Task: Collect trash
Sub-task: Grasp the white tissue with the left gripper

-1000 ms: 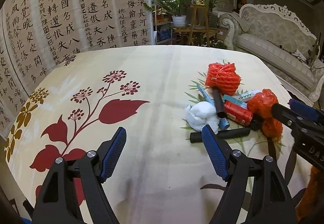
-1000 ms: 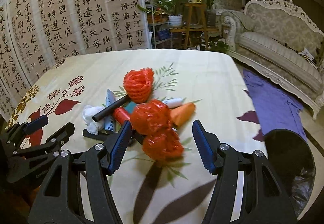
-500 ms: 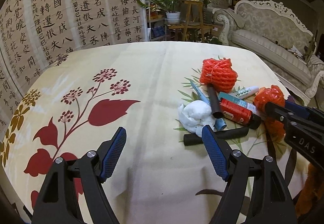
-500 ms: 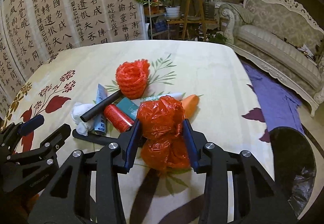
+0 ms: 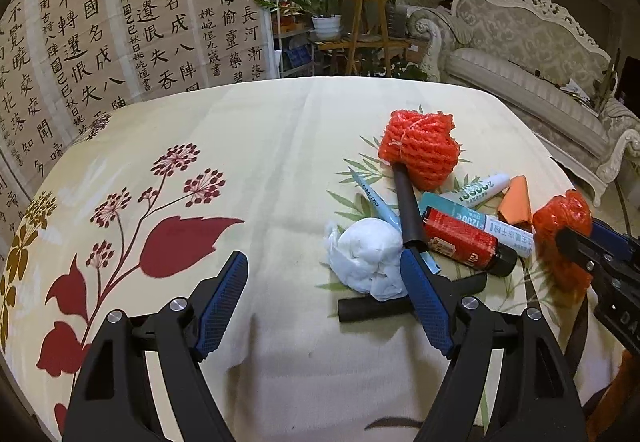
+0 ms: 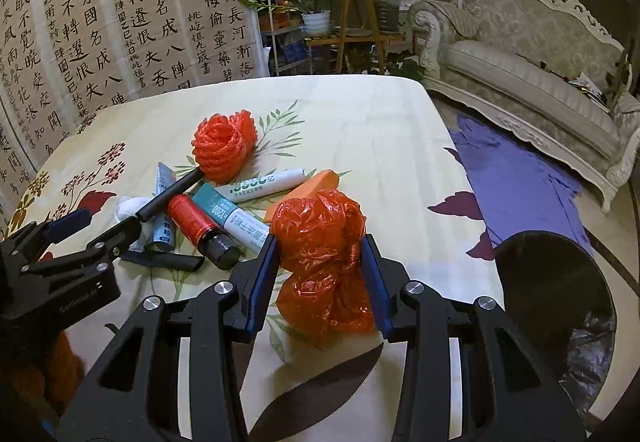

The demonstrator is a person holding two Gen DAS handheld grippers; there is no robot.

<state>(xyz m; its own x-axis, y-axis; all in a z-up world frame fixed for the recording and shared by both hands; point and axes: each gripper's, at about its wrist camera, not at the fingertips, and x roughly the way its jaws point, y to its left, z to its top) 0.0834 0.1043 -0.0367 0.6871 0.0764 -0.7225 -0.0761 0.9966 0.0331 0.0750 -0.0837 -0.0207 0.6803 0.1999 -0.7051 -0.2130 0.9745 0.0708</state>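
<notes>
Left wrist view: left gripper [image 5: 322, 296] open and empty, white tissue ball [image 5: 370, 256] just right of its right finger.

Right wrist view: right gripper [image 6: 320, 280] clamped on red plastic bag [image 6: 322, 254]; black bin [image 6: 554, 306] to right of bag.

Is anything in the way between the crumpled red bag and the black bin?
Nothing visible. The right hand-held gripper is shut on the red plastic bag, and only bare tablecloth and the table's edge lie between it and the black bin at the right.
</notes>
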